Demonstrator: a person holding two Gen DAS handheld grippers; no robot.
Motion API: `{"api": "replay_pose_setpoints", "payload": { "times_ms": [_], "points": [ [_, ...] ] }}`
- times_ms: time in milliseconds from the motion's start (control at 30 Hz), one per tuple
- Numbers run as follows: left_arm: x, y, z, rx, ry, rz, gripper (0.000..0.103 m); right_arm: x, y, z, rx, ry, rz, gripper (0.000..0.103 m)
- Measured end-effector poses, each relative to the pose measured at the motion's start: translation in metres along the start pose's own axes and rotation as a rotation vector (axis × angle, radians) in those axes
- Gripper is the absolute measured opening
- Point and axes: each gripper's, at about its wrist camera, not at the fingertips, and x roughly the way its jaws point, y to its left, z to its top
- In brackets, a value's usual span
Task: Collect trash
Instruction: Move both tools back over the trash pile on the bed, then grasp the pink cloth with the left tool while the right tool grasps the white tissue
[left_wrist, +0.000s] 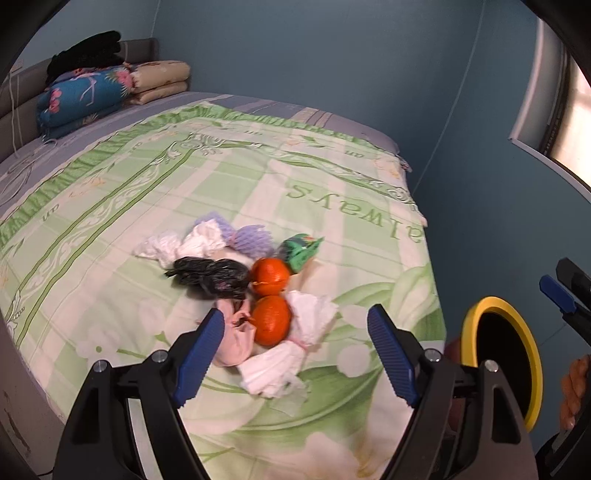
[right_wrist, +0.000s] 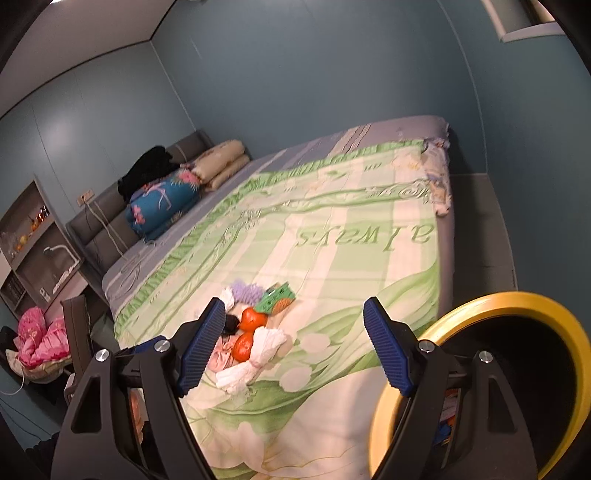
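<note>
A heap of trash lies on the green flowered bedspread (left_wrist: 332, 184): two orange peels (left_wrist: 270, 275) (left_wrist: 271, 320), a black plastic bag (left_wrist: 212, 275), white tissues (left_wrist: 312, 317), a pink wrapper (left_wrist: 232, 339), a green packet (left_wrist: 299, 249) and purple foam netting (left_wrist: 253, 240). My left gripper (left_wrist: 295, 312) hovers open just short of the heap, with nothing between its blue pads. A yellow-rimmed black bin (left_wrist: 532, 369) stands to the right of the bed's edge. My right gripper (right_wrist: 294, 302) is open and empty, farther back, with the heap (right_wrist: 251, 339) ahead and the bin's rim (right_wrist: 480, 301) close on its right.
Folded quilts (left_wrist: 85, 96) and a black garment (left_wrist: 88, 51) are stacked by the grey headboard. Blue walls enclose the bed's far sides, and a window (left_wrist: 576, 122) sits at right. A shelf unit (right_wrist: 33, 236) and a pink cushion (right_wrist: 40, 336) stand left of the bed.
</note>
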Motion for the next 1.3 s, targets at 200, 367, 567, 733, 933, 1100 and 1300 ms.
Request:
{"api": "replay_pose_setpoints", "payload": {
  "times_ms": [200, 367, 567, 733, 933, 1100, 1300],
  "points": [
    [0.015, 0.027, -0.006, -0.042, 0.021, 0.034, 0.076, 0.031, 0.016, -0.009, -0.025, 0.057, 0.016, 0.073],
    [0.03, 0.049, -0.013, -0.082, 0.05, 0.051, 0.076, 0.055, 0.027, -0.02, -0.046, 0.103, 0.027, 0.073],
    [0.047, 0.07, -0.021, -0.119, 0.08, 0.059, 0.076, 0.086, 0.036, -0.034, -0.055, 0.165, 0.022, 0.073],
    [0.061, 0.081, -0.024, -0.138, 0.1, 0.057, 0.076, 0.116, 0.038, -0.039, -0.056, 0.211, 0.001, 0.073],
    [0.079, 0.091, -0.031, -0.158, 0.129, 0.045, 0.076, 0.164, 0.036, -0.051, -0.023, 0.311, -0.001, 0.072],
    [0.091, 0.094, -0.031, -0.167, 0.144, 0.033, 0.076, 0.198, 0.034, -0.057, 0.004, 0.374, -0.008, 0.069],
    [0.104, 0.093, -0.031, -0.166, 0.162, 0.028, 0.076, 0.226, 0.031, -0.061, 0.017, 0.417, -0.035, 0.066]
  ]
}}
